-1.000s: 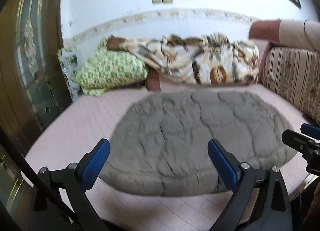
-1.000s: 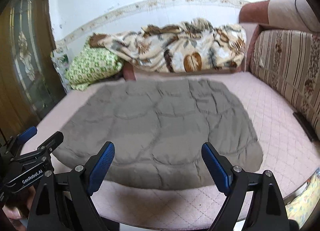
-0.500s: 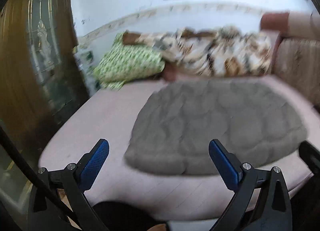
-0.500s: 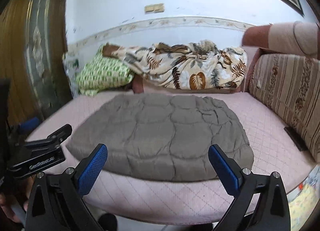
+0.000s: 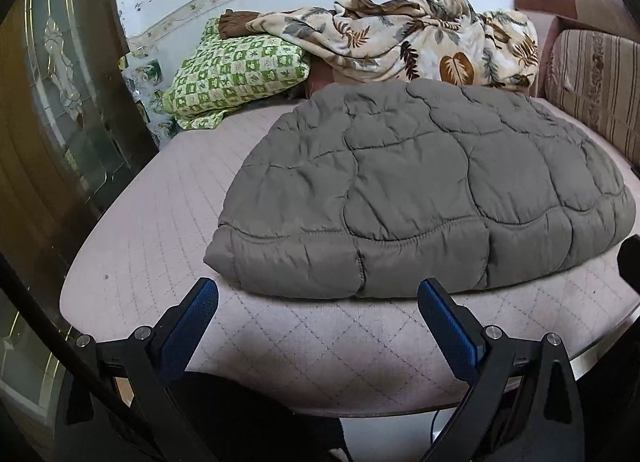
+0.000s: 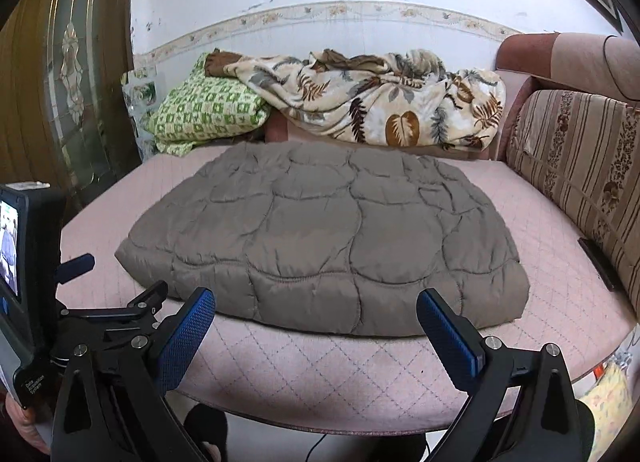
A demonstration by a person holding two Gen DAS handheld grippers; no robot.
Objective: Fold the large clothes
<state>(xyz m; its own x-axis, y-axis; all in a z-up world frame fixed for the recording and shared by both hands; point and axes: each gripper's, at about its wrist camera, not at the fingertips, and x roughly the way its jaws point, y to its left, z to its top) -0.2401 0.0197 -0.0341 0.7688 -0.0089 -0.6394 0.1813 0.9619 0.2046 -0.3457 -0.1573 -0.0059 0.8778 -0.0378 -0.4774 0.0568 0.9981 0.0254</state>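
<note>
One grey quilt (image 5: 420, 190) on the sofa (image 5: 280, 342); both grippers' fingers (image 5: 192, 318) (image 6: 448, 334) spread wide, empty.

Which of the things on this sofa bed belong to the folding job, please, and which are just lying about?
For the job:
- grey quilted garment, lying flat on the pink mattress
- left gripper, jaws open
- right gripper, jaws open

Lying about:
- leaf-print blanket
- green checked pillow
- striped back cushion
- dark flat object beside that cushion

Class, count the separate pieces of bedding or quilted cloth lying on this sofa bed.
3. A grey quilted piece spread flat in the middle; a green checked quilt folded at the back left; a leaf-print blanket bunched along the back. More may lie under them.
</note>
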